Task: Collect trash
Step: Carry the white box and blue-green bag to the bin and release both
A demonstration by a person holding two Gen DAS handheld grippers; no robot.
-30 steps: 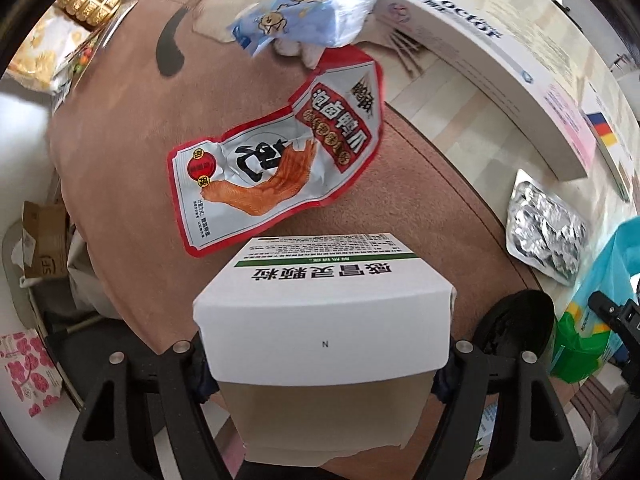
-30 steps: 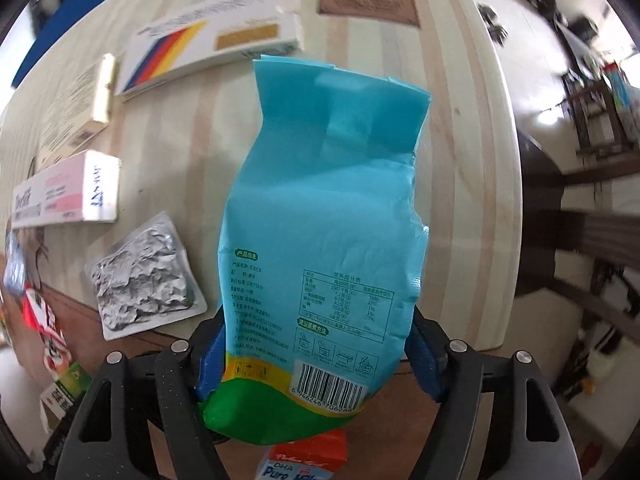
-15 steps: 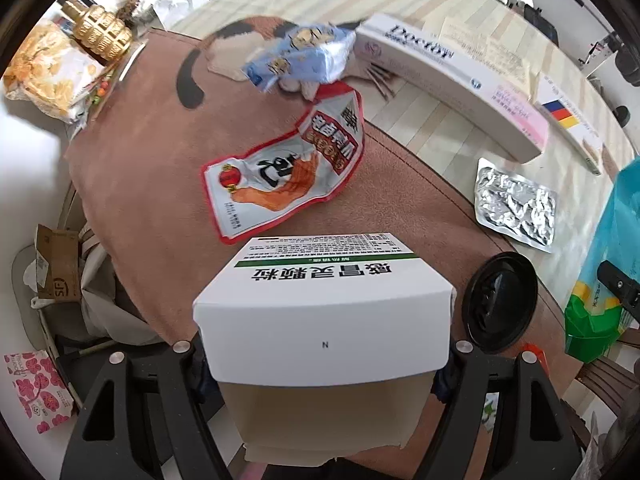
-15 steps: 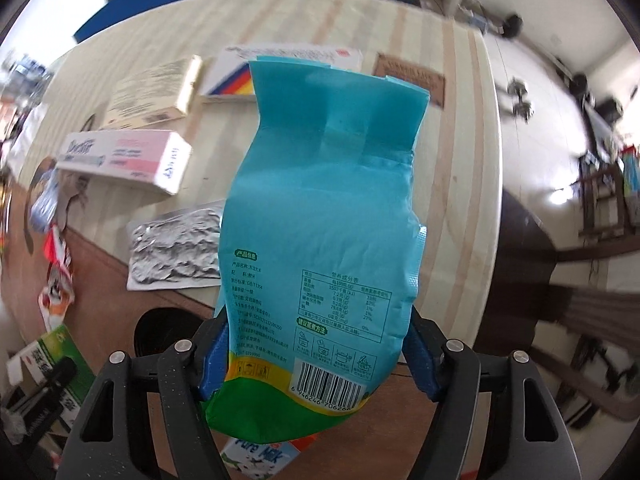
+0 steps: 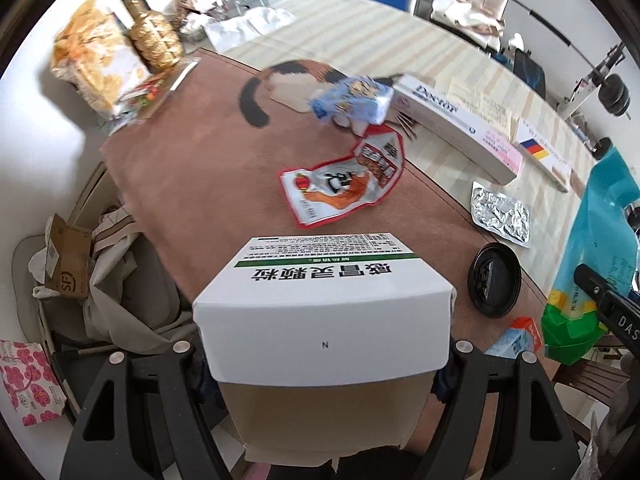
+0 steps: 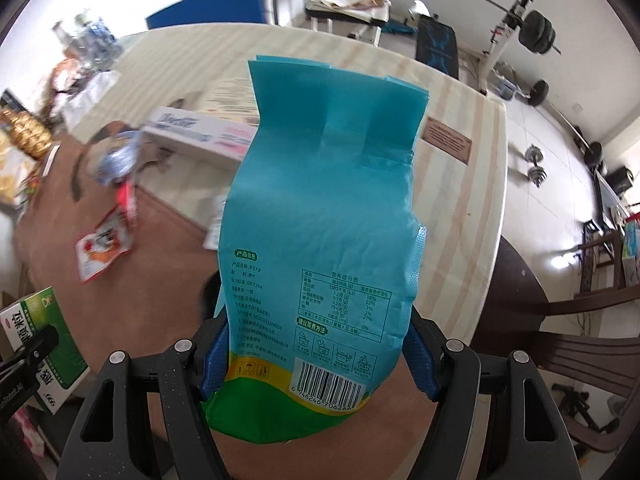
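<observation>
My left gripper [image 5: 324,364] is shut on a white medicine box [image 5: 324,300] with a green stripe, held high above the brown mat [image 5: 192,168]. My right gripper [image 6: 316,360] is shut on a teal and green food bag [image 6: 324,216], which fills the middle of the right wrist view. That bag [image 5: 596,248] also shows at the right edge of the left wrist view, and the medicine box [image 6: 40,332] at the lower left of the right wrist view. On the mat lie a red snack wrapper [image 5: 344,180], a blue crumpled wrapper [image 5: 352,100], a black lid [image 5: 494,280] and a silver blister pack [image 5: 502,214].
A long white and pink box [image 5: 456,128] and flat cartons lie on the striped table [image 5: 360,36]. Snack bags and a gold bottle [image 5: 152,38] stand at the far left. A small red and blue carton [image 5: 516,336] sits by the mat's near edge. Bags and cardboard [image 5: 66,264] crowd the floor at left.
Both grippers have risen with their loads, so the table looks smaller and more of the room shows. The right gripper has also rolled. Neither grip has altered.
</observation>
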